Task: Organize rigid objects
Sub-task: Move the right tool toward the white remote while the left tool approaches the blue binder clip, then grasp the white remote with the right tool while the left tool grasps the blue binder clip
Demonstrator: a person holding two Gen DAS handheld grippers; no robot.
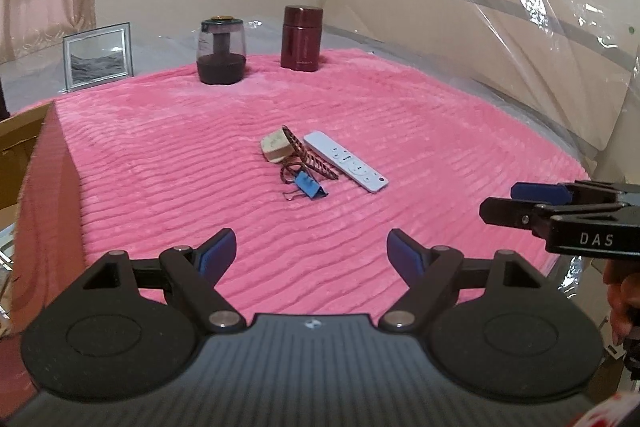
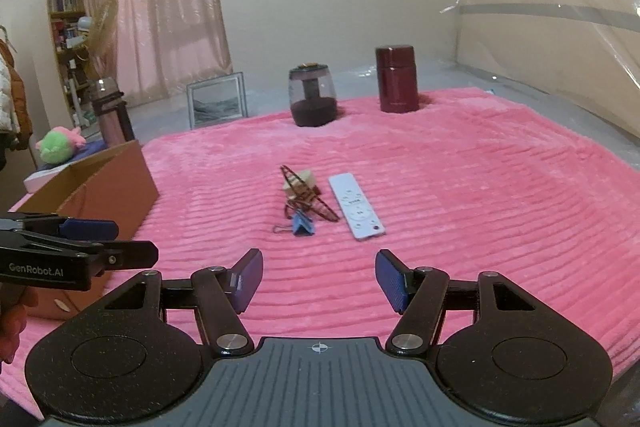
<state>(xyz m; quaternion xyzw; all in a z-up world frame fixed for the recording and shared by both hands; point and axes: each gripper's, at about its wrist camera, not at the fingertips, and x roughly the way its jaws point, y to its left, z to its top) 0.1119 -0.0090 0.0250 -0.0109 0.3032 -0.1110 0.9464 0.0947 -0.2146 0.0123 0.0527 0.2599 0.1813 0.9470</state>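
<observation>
A small pile lies mid-blanket: a white remote (image 1: 346,161) (image 2: 357,206), a blue binder clip (image 1: 309,188) (image 2: 301,225), a brown wire piece (image 1: 310,157) (image 2: 306,197) and a beige block (image 1: 274,146) (image 2: 301,178). My left gripper (image 1: 312,254) hovers open in front of the pile with nothing between its fingers. To the right of it, my right gripper (image 2: 319,277) is open too, also short of the pile and empty. Each gripper shows at the edge of the other's view: the right gripper's fingers (image 1: 520,205), the left gripper's fingers (image 2: 100,239).
A pink ribbed blanket (image 1: 160,167) (image 2: 480,207) covers the surface. At its far edge stand a dark jar (image 1: 220,51) (image 2: 313,95), a maroon flask (image 1: 301,39) (image 2: 396,79) and a picture frame (image 1: 98,55) (image 2: 217,99). A cardboard box (image 2: 100,183) sits at the left edge. Clear plastic sheeting (image 1: 500,27) rises on the right.
</observation>
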